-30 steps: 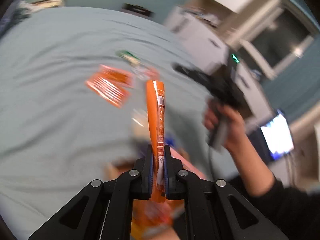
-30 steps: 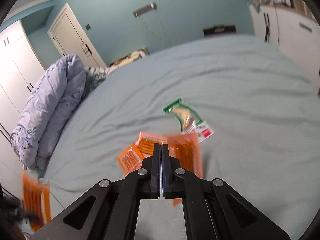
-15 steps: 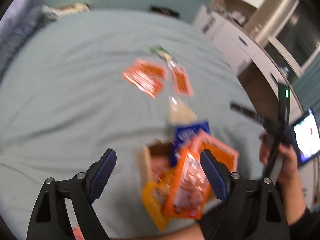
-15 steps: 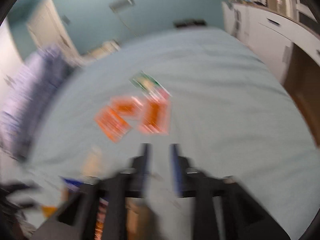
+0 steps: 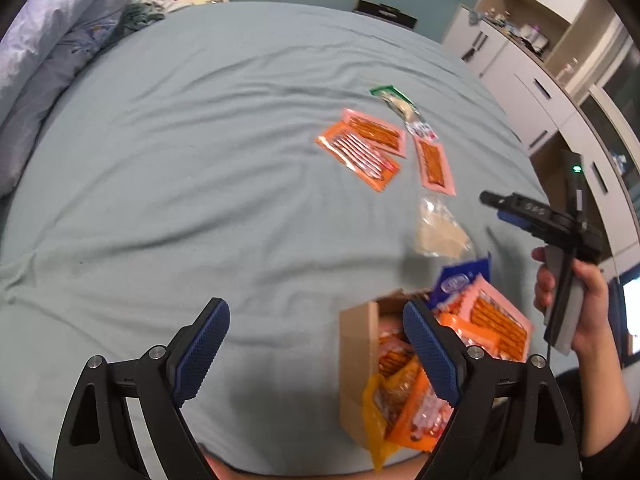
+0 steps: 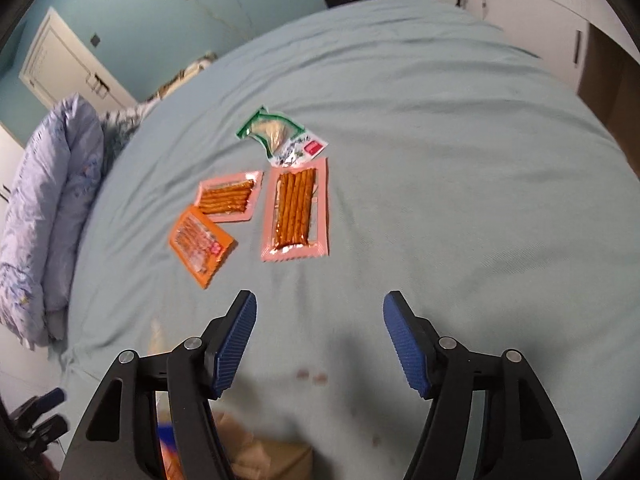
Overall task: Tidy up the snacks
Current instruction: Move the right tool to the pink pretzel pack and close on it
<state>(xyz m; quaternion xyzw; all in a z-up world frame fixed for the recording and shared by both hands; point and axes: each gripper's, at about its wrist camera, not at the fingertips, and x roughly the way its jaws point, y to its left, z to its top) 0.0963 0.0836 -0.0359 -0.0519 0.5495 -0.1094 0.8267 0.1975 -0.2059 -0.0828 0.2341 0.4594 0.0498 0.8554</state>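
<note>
A cardboard box [image 5: 358,360] stuffed with orange, pink and blue snack packs lies on the bed near its front edge, by my left gripper's right finger. My left gripper [image 5: 316,344] is open and empty. My right gripper [image 6: 320,332] is open and empty above the sheet; it shows in the left wrist view [image 5: 504,206] too. Ahead lie a pink pack of sticks [image 6: 296,210], a second pink pack [image 6: 230,196], an orange pack [image 6: 200,246] and a green-and-white pack [image 6: 280,136]. A clear beige pack [image 5: 438,230] lies beyond the box.
The bed sheet [image 5: 180,160] is pale blue-grey and wrinkled. A folded lilac quilt [image 6: 48,208] lies along the left side. White cupboards [image 5: 520,72] stand to the right of the bed. A door [image 6: 68,68] is at the back left.
My left gripper let go of the orange pack, which now lies in the box, and opened wide. My right gripper opened and drew back from the packs on the sheet.
</note>
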